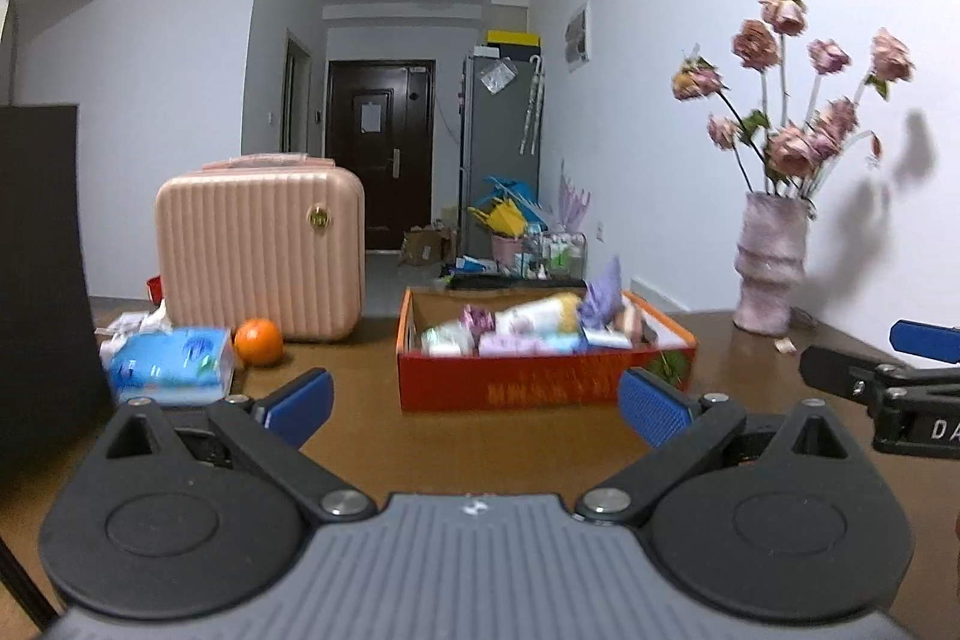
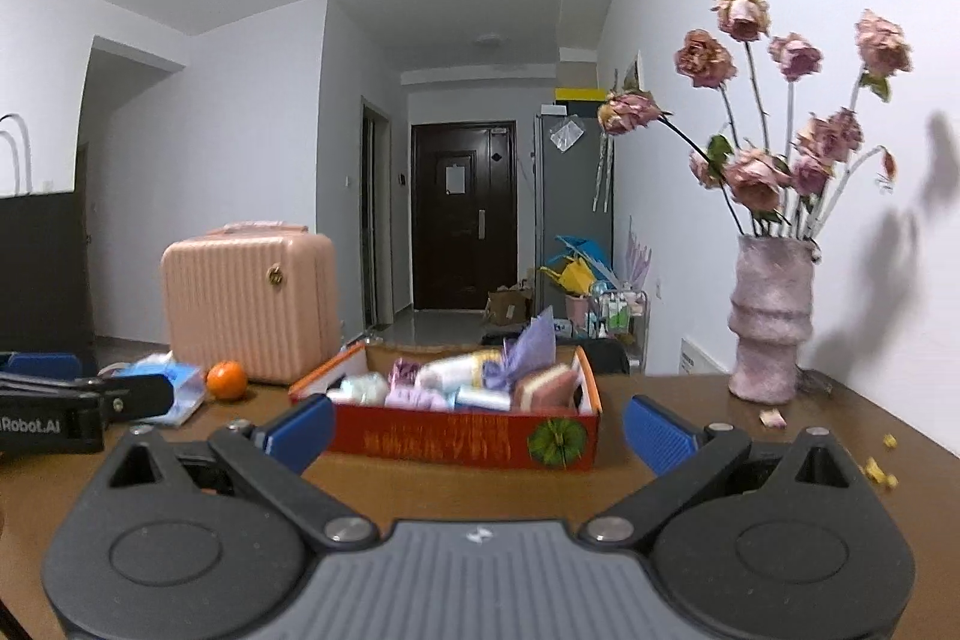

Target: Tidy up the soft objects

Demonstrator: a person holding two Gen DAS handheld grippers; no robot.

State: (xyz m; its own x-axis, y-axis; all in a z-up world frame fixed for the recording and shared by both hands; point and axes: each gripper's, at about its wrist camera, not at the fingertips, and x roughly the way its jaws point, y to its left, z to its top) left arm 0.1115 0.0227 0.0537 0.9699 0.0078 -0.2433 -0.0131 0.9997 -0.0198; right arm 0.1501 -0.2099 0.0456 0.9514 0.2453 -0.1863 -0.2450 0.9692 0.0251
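Note:
A red cardboard box (image 1: 510,382) stands on the brown table, filled with several soft packs, tissue rolls and a purple cloth (image 1: 603,292). It also shows in the right wrist view (image 2: 456,436). A blue tissue pack (image 1: 171,364) lies left of the box, also seen in the right wrist view (image 2: 174,385). My left gripper (image 1: 474,409) is open and empty, just short of the box. My right gripper (image 2: 477,430) is open and empty, also in front of the box. Each gripper shows at the edge of the other's view.
A pink ribbed case (image 1: 261,253) stands at the back left with an orange (image 1: 258,342) beside it. A vase of dried roses (image 1: 771,268) stands at the back right by the wall. A black bag (image 1: 42,268) rises at far left. Yellow crumbs (image 2: 879,472) lie on the table at right.

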